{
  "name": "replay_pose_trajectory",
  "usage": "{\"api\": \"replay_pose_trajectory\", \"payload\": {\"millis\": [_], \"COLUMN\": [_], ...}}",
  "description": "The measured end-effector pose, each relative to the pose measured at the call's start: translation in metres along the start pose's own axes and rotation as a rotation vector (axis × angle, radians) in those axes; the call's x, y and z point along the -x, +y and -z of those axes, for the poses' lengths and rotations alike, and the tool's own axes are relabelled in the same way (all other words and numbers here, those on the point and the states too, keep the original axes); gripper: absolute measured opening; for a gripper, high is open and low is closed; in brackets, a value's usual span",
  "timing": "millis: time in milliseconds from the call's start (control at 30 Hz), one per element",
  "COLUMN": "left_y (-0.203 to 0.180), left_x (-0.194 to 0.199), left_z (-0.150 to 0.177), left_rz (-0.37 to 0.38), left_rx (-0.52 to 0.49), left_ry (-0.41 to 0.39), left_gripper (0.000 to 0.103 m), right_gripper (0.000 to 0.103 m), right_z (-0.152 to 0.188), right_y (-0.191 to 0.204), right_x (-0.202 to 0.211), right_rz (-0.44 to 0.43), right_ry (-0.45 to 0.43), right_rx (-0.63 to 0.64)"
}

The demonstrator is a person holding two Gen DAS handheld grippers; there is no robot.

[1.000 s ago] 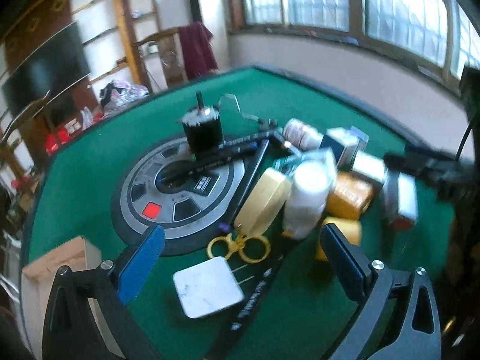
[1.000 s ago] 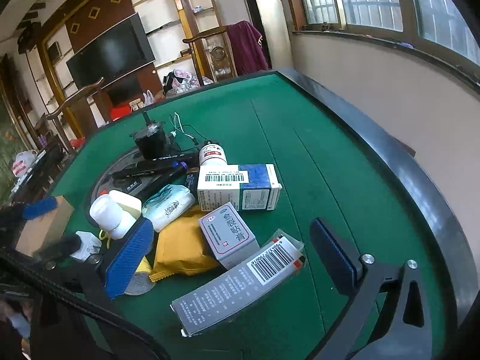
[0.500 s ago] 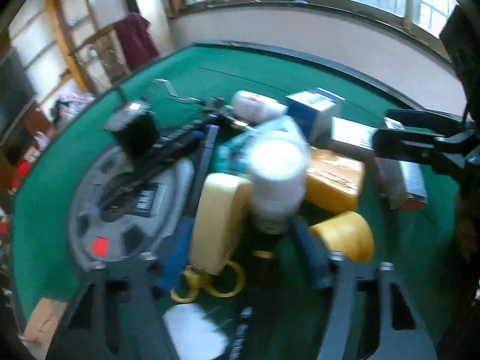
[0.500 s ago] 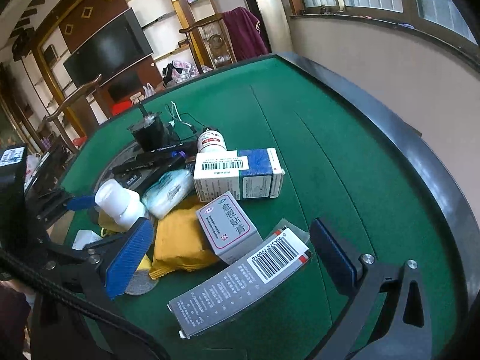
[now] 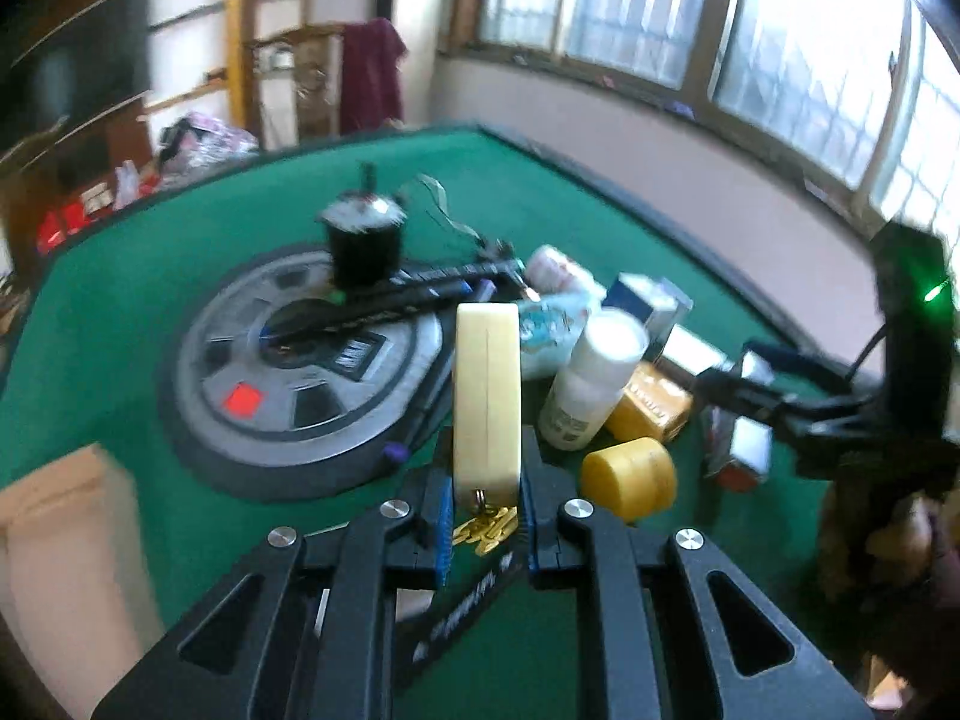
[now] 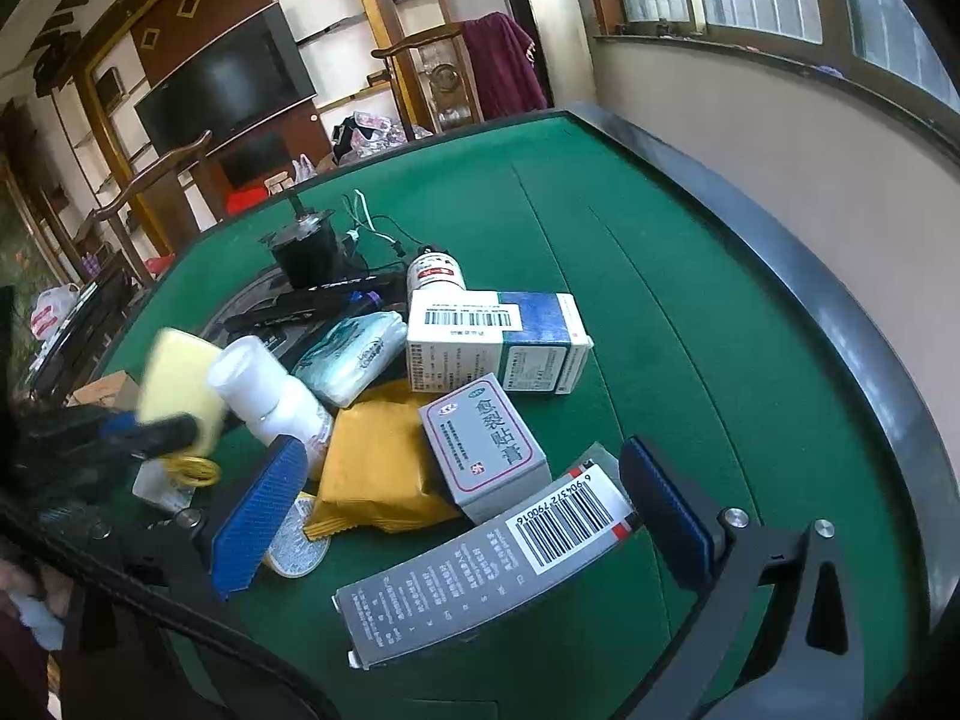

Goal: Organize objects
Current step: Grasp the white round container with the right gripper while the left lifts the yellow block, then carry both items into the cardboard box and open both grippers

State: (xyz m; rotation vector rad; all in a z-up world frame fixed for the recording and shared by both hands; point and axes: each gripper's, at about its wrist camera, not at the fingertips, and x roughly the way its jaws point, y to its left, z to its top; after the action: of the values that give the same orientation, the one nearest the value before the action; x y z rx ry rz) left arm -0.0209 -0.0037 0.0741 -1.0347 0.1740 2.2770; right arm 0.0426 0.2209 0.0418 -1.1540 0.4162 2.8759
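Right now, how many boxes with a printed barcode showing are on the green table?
2. The blue-and-white carton lies mid-pile beside the red-labelled bottle; the long grey box lies nearest, between the right gripper's open fingers. Others may hide theirs.

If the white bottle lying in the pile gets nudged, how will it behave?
The white bottle is round and lies tilted on the yellow packet, so it would probably roll. It looks like light plastic, likely shifting easily.

The left wrist view looks low and close across the table toward the windows. The right wrist view looks from the window side, higher; both share the clutter, including the white bottle.
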Motion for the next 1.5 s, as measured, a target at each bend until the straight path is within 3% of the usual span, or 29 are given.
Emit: {"api": "replay_pose_trajectory", "payload": {"millis": [200, 367, 433, 567, 667, 700, 733, 800, 833, 1067, 1300, 1500], "left_y": [0.019, 0.041, 0.050, 0.066, 0.072, 0.073, 0.073, 0.070, 0.070, 0.080, 0.098, 0.132], "left_x": [0.074, 0.110, 0.113, 0.114, 0.113, 0.112, 0.112, 0.114, 0.114, 0.128, 0.145, 0.123], "left_z": [0.025, 0.055, 0.066, 0.085, 0.094, 0.095, 0.098, 0.100, 0.101, 0.105, 0.092, 0.077], "left_rz": [-0.046, -0.114, -0.150, -0.135, -0.133, -0.141, -0.156, -0.169, -0.171, -0.168, -0.178, -0.207], "left_rx": [0.093, 0.175, 0.200, 0.263, 0.289, 0.288, 0.282, 0.275, 0.275, 0.302, 0.327, 0.354], "left_ry": [-0.125, -0.177, -0.175, -0.171, -0.164, -0.163, -0.162, -0.162, -0.168, -0.192, -0.194, -0.147], "left_gripper": [0.014, 0.014, 0.014, 0.014, 0.014, 0.014, 0.014, 0.014, 0.014, 0.014, 0.014, 0.014], "right_gripper": [0.103, 0.103, 0.103, 0.102, 0.088, 0.078, 0.059, 0.033, 0.033, 0.031, 0.032, 0.032], "right_z": [0.004, 0.009, 0.009, 0.001, -0.004, -0.006, -0.006, -0.008, -0.007, -0.015, -0.038, -0.046], "right_y": [0.028, 0.078, 0.096, 0.108, 0.111, 0.111, 0.111, 0.109, 0.108, 0.098, 0.141, 0.211], "right_x": [0.021, 0.035, 0.028, -0.003, -0.021, -0.029, -0.035, -0.049, -0.050, -0.014, 0.037, 0.020], "right_rz": [0.014, -0.053, -0.009, 0.118, 0.147, 0.156, 0.169, 0.173, 0.172, 0.053, -0.162, -0.380], "right_ry": [-0.078, -0.073, -0.065, -0.037, -0.013, 0.000, 0.012, 0.054, 0.060, 0.044, 0.023, 0.169], "right_rx": [0.103, 0.237, 0.300, 0.351, 0.338, 0.333, 0.330, 0.317, 0.299, 0.176, 0.207, 0.253]}}
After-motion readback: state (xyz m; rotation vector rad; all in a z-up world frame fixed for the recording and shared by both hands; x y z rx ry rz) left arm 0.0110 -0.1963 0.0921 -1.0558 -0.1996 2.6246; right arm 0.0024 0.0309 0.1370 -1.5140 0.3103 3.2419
